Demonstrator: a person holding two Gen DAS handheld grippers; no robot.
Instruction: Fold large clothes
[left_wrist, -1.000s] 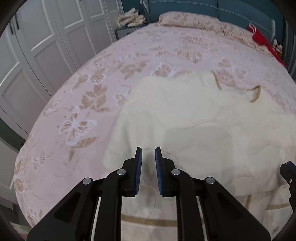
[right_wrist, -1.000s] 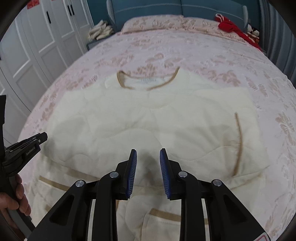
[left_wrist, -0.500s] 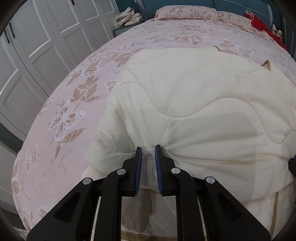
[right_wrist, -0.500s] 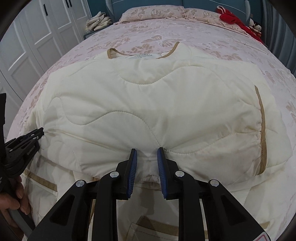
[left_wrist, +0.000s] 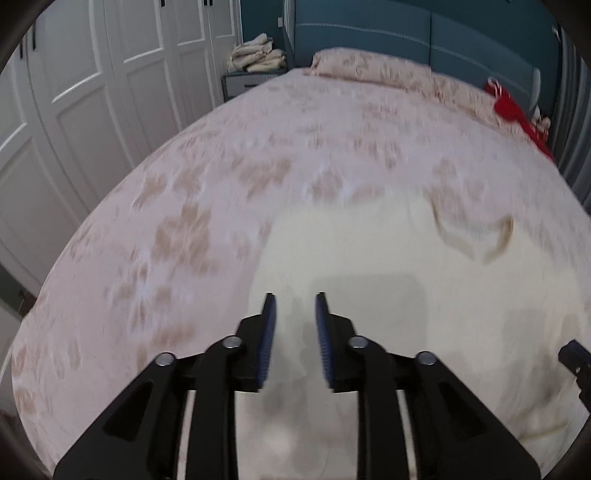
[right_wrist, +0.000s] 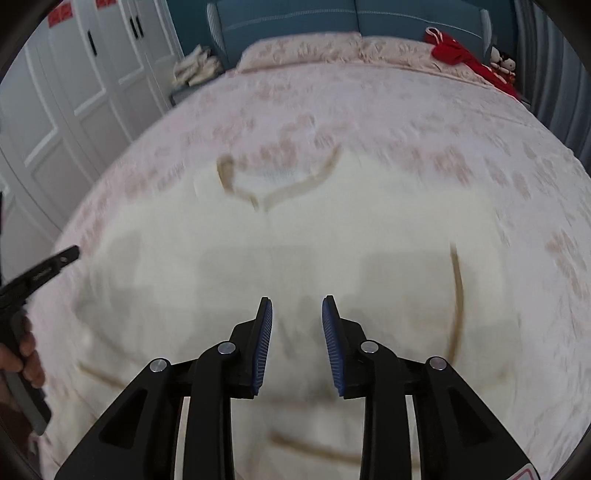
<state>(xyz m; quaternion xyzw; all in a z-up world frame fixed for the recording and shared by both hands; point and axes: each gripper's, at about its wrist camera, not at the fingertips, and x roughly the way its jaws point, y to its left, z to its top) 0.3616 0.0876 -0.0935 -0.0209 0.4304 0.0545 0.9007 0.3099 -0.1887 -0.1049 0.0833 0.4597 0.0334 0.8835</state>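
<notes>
A cream quilted jacket (right_wrist: 295, 251) with tan trim lies spread on the pink butterfly-print bed (right_wrist: 406, 122), its neckline (right_wrist: 277, 184) towards the headboard. In the left wrist view the jacket (left_wrist: 406, 277) fills the lower right. My left gripper (left_wrist: 295, 299) hovers over the jacket's left part. Its jaws are opening and no cloth is pinched between them. My right gripper (right_wrist: 297, 301) hangs above the jacket's lower middle, jaws also opening with nothing between them. Both views are blurred by motion. A hand (right_wrist: 26, 354) holds the left gripper at the right wrist view's left edge.
White wardrobe doors (left_wrist: 92, 92) stand along the left. A nightstand with a pile of folded clothes (left_wrist: 258, 55) sits by the teal headboard (left_wrist: 406, 37). A red garment (right_wrist: 454, 48) and a soft toy (right_wrist: 502, 61) lie at the bed's far right corner.
Half a second ago both grippers pinched the jacket's folded lower edge. Now both have let go and drawn back and up, and the jacket lies flat below them.
</notes>
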